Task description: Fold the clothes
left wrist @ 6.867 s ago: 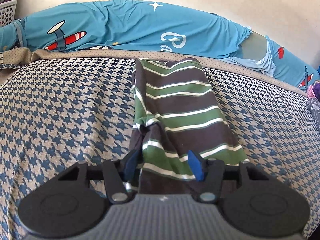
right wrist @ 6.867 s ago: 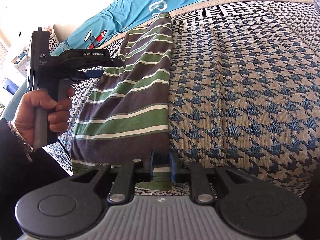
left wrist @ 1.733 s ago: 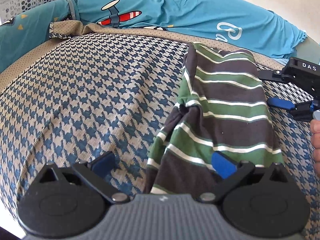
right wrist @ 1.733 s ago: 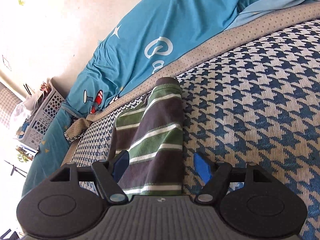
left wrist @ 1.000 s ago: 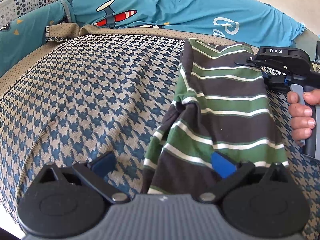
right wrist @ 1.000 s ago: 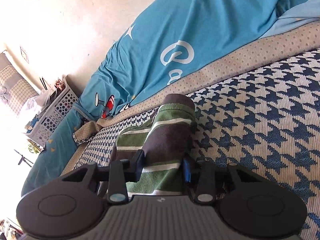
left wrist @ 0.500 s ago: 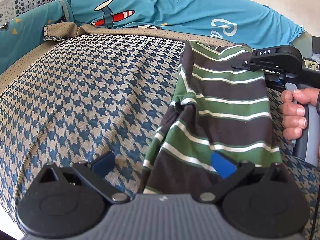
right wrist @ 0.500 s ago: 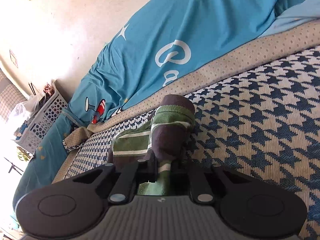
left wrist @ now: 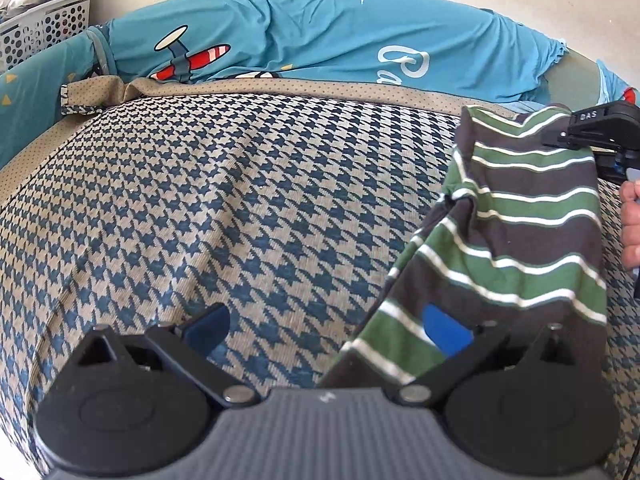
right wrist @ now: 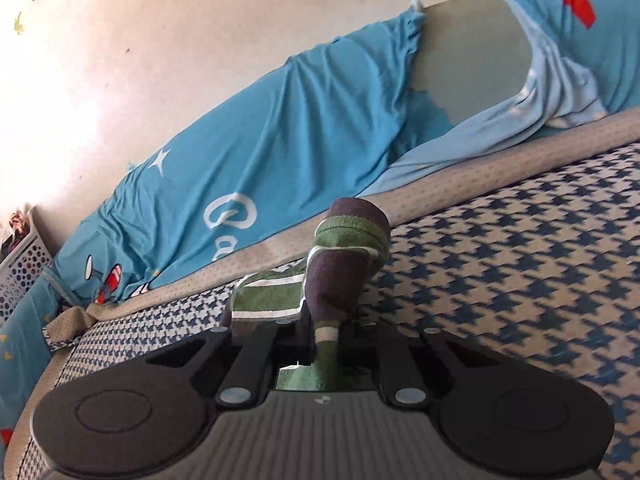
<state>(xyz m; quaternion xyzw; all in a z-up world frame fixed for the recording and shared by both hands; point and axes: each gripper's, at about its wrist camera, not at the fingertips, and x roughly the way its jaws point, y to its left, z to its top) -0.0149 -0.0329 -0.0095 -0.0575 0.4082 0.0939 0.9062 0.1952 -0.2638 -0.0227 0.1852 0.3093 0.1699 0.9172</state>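
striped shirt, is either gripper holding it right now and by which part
The right gripper is shut on the striped shirt, pinching its far end edge. The left gripper is open and holds nothing.

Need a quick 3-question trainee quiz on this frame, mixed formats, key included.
1. True or false: the left tongs are open.
2. Which tongs are shut on the striped shirt? A) left B) right C) both
3. Fill in: the shirt lies on a blue-and-beige ______-patterned cover.

Key:
1. True.
2. B, the right tongs pinch its far end.
3. Houndstooth.
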